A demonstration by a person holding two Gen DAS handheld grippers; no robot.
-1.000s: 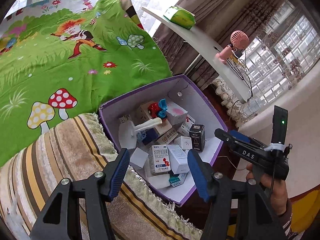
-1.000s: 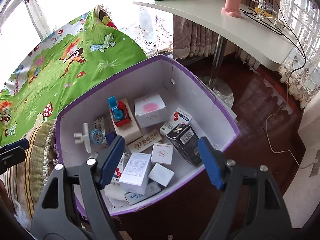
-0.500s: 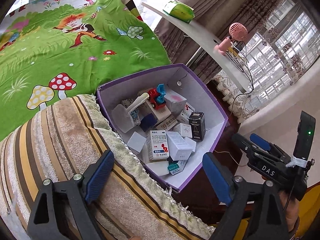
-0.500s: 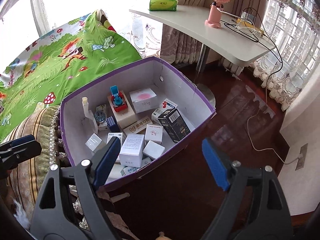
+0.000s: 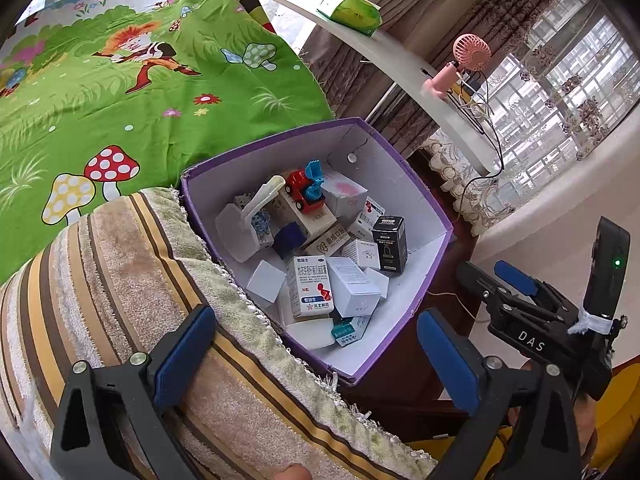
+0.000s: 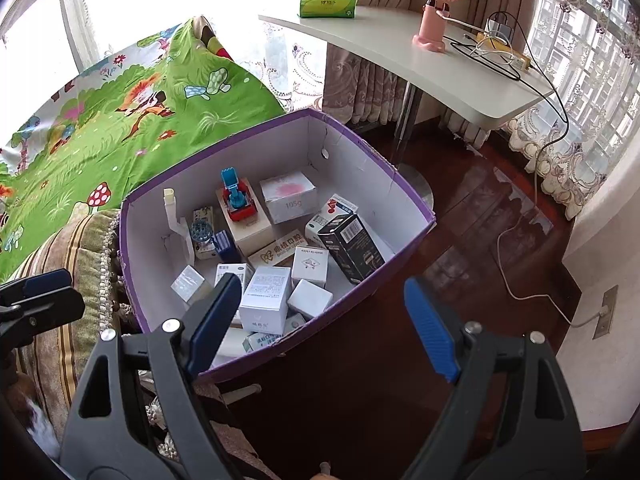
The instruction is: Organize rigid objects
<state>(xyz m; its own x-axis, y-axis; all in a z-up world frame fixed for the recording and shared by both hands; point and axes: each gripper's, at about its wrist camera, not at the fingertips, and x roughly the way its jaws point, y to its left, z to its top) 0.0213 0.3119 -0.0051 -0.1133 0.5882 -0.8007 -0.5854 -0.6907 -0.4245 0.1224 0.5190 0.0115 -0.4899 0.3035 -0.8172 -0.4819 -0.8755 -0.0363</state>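
Left gripper [image 5: 316, 348] jaws just opened wide, nothing held; right gripper [image 6: 324, 320] also empty, "DAS" printed; white box [image 6: 288, 196] marked "105g"

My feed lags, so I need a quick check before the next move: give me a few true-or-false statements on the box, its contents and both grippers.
1. The purple box holds many small cartons. True.
2. The left gripper grips a carton. False: its jaws have just been opening and nothing is between them.
3. The toy truck sits on a carton inside the box. True.
4. The right gripper is shut. False: it is open and empty.
5. The pink fan lies in the box. False: it stands on the white table.
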